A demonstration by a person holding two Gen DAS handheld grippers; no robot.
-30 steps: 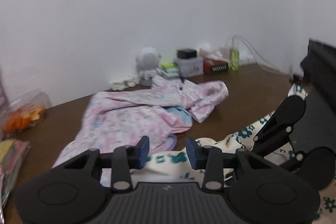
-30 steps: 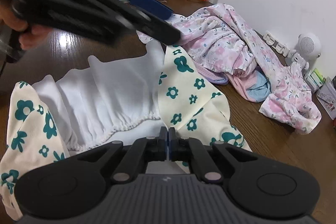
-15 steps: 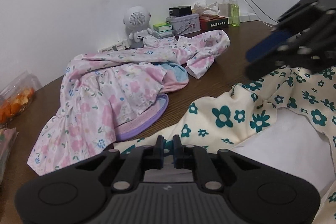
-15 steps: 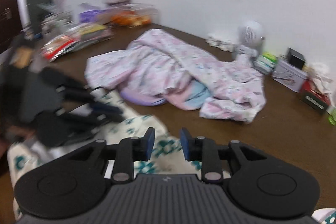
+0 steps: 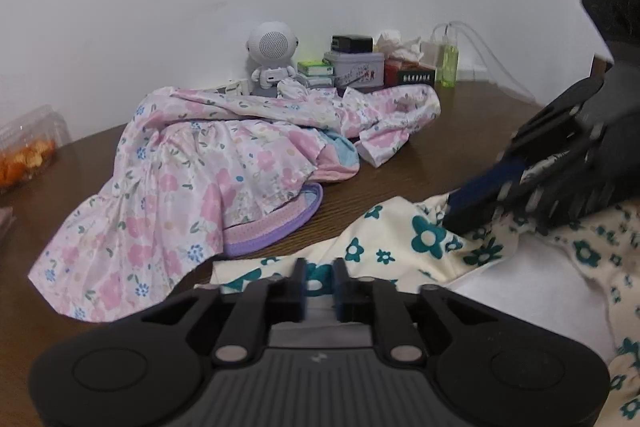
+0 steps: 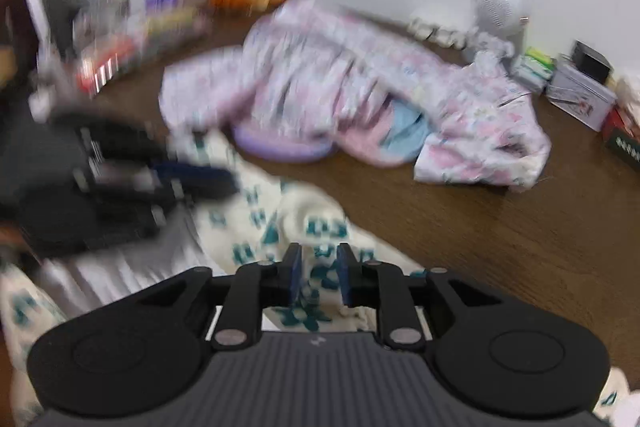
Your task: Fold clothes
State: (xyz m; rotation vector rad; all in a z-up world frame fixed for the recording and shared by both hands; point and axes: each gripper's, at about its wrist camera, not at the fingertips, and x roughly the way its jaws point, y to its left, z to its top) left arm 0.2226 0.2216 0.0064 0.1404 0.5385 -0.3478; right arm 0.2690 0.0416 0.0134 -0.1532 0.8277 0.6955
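A cream garment with teal flowers and a white lining [image 5: 400, 239] lies on the brown table [image 5: 460, 139] in front of both grippers. My left gripper [image 5: 320, 281] is shut on a fold at its near edge, and a teal flower shows between the fingers. The right gripper [image 5: 460, 211] comes in from the right with its blue fingers down on the same garment. The right wrist view is motion-blurred: there my right gripper [image 6: 320, 277] has closed narrowly on a raised fold of the cream garment [image 6: 304, 215], and the left gripper [image 6: 224, 179] is a dark smear at the left.
A heap of pink floral clothes [image 5: 192, 187] over a purple piece [image 5: 272, 231] lies behind. Along the wall stand a round white speaker [image 5: 272, 55], a tin box [image 5: 356, 67] and a green bottle [image 5: 448, 67]. A plastic box of orange food [image 5: 28, 155] sits far left.
My left gripper went from open to shut on the cream garment and keeps its hold. My right gripper let go, swung round to face the pink heap, and has narrowed on a fold again.
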